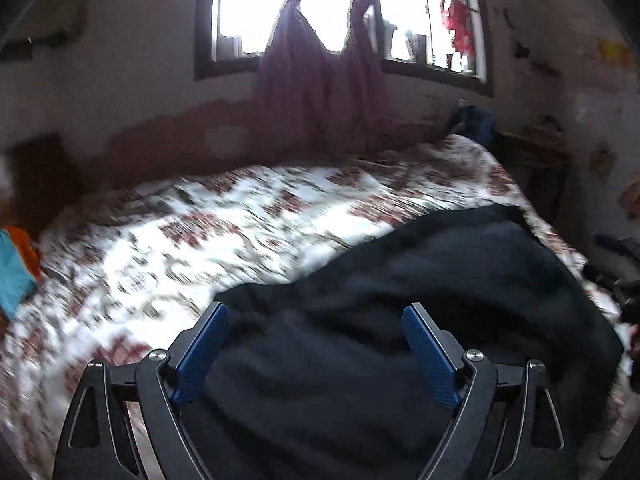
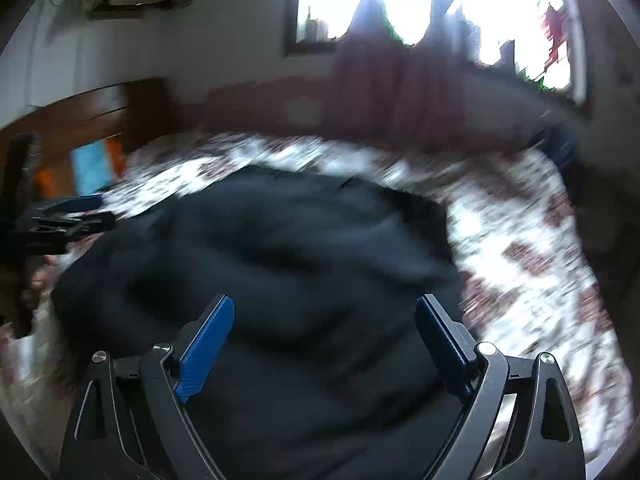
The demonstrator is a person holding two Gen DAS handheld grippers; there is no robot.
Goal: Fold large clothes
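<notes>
A large black garment [image 1: 420, 280] lies bunched on a bed with a white and red patterned cover [image 1: 208, 232]. My left gripper [image 1: 316, 312] hangs over the garment's near left part, its blue pads [image 1: 200, 356] wide apart with nothing gripped: open. In the right wrist view the same black garment [image 2: 280, 248] fills the middle, and my right gripper [image 2: 324, 308] hovers above it, open, with only cloth below the jaws. The left gripper [image 2: 80, 208] shows at that view's left edge, beside the garment. Both views are motion-blurred.
A window [image 1: 332, 4] with tied purple curtains [image 1: 312, 92] stands behind the bed. Blue and orange cloth [image 1: 16, 268] lies at the bed's left end. A dark blue item [image 1: 476, 120] sits at the far right corner. Wooden furniture [image 2: 100, 120] stands at the left.
</notes>
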